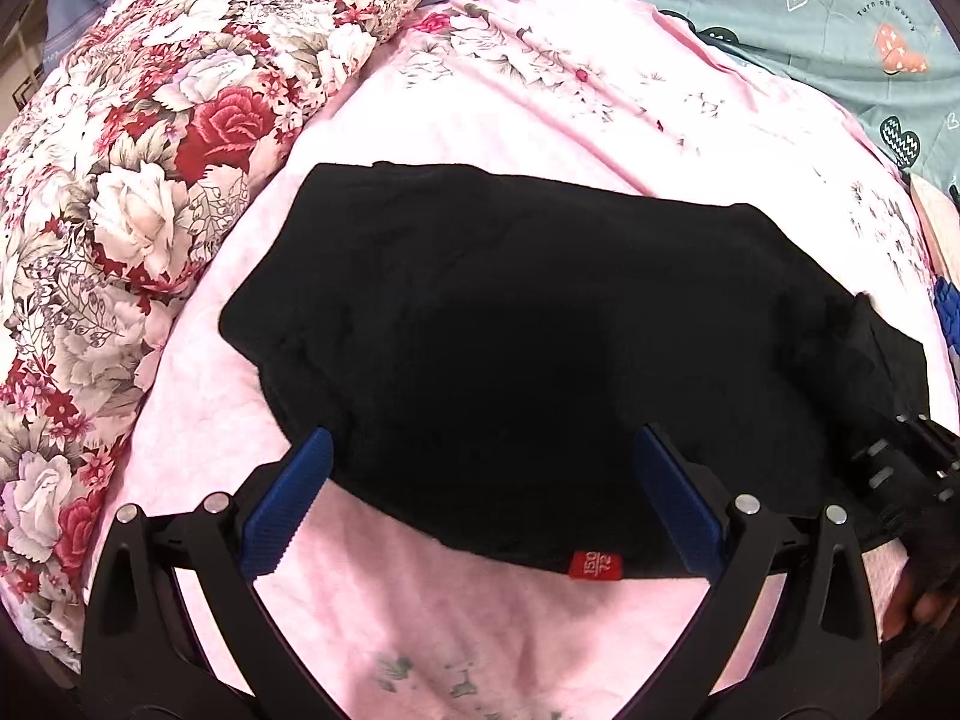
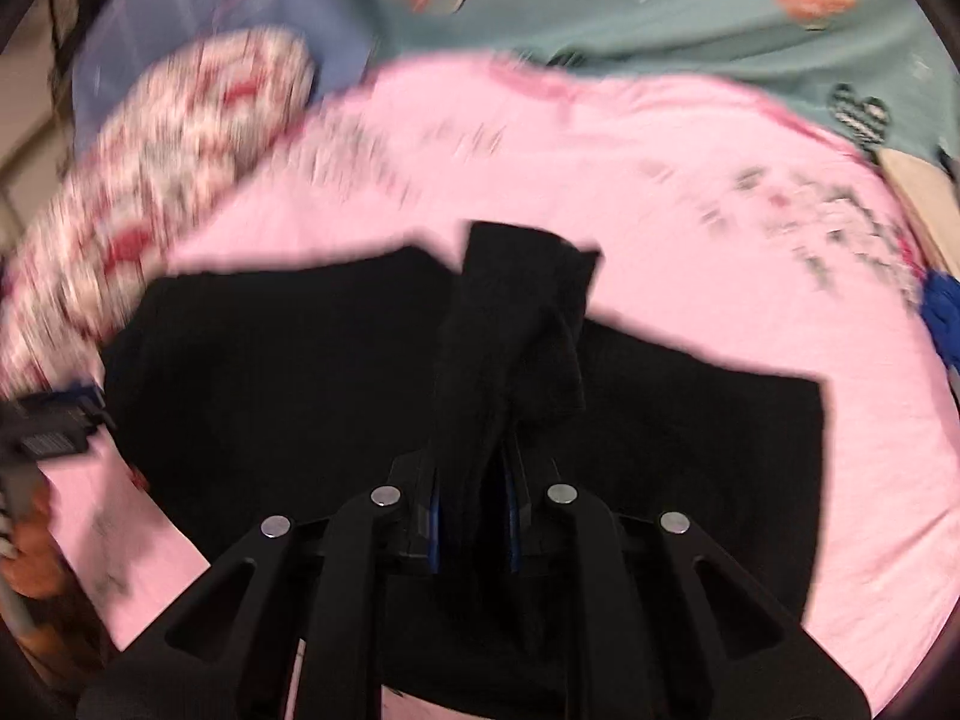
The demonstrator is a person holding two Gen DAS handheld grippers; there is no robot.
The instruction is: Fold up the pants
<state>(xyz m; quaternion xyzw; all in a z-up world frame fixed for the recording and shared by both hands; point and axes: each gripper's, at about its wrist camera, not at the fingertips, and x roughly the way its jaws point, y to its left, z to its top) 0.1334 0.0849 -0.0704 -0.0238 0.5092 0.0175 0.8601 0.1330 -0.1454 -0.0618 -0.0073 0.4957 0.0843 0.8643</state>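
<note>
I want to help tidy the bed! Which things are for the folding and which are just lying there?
For the folding:
- soft black fabric pants
- right gripper, jaws shut on the pants
- left gripper, jaws open

Just lying there:
- red-and-white rose-print quilt
- pink flowered bedsheet
- teal heart-print blanket

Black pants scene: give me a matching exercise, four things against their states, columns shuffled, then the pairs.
Things:
1. black pants
2. left gripper
3. right gripper
4. floral quilt

States:
A. bunched along the left side of the pink sheet
B. jaws wide apart, nothing pinched
C. lying on the pink sheet
D. jaws closed on a bunch of the black fabric

Pairs: 1-C, 2-B, 3-D, 4-A
</note>
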